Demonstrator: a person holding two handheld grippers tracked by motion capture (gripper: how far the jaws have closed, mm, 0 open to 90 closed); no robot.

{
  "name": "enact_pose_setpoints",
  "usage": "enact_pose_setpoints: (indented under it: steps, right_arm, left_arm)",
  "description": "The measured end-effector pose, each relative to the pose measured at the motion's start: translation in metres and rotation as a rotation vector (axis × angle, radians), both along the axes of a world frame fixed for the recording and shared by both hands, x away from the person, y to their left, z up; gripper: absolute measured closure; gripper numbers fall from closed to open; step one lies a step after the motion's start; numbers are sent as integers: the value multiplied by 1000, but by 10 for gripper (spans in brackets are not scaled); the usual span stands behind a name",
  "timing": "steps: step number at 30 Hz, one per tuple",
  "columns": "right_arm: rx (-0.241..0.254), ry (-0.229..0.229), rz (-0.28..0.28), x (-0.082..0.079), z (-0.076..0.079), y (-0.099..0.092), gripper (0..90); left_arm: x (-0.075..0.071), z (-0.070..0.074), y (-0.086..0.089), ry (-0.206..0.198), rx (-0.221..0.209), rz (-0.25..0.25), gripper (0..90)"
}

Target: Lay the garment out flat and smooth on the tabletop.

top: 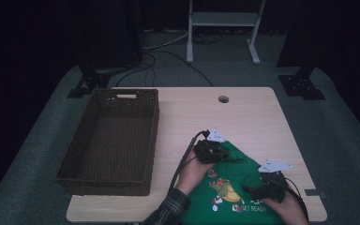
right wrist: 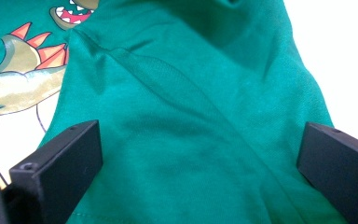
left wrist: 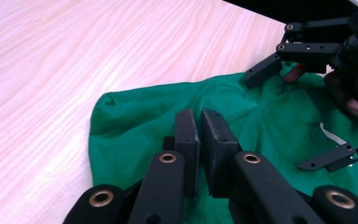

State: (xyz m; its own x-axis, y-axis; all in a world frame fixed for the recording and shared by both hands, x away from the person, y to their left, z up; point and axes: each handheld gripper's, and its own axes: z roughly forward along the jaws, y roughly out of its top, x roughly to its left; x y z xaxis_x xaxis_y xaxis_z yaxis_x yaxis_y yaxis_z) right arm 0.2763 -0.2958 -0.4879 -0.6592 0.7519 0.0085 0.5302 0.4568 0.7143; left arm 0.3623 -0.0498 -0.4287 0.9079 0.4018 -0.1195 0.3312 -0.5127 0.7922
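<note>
Green T-shirt (top: 236, 180) at the table's near right edge.
Left gripper (left wrist: 200, 140) pinches a fold (far-left corner); right gripper (right wrist: 200, 163) gapes wide over the cloth.

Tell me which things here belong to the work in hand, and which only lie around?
In the work:
- green shirt
- left gripper, shut, a fold of the shirt at its jaws
- right gripper, open over the shirt

Lying about:
- basket, empty, at the table's left
- table
</note>
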Motion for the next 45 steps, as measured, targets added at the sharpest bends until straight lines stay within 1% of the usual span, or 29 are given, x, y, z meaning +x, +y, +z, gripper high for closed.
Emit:
enact_pose_setpoints:
  steps: [12, 14, 26, 38, 45]
  right_arm:
    - [0, 0, 0, 0, 0, 0, 0]
    - [0, 0, 0, 0, 0, 0, 0]
    - [0, 0, 0, 0, 0, 0, 0]
    - [1, 1, 0, 0, 0, 0, 0]
    - [0, 1, -1, 0, 0, 0, 0]
  left_arm:
    - [8, 8, 7, 1, -13, 27, 857]
    - [10, 9, 9, 3, -21, 33, 857]
    - [16, 10, 19, 8, -47, 63, 856]
    - [26, 12, 33, 15, -83, 110, 856]
    - [30, 12, 40, 19, -91, 134, 856]
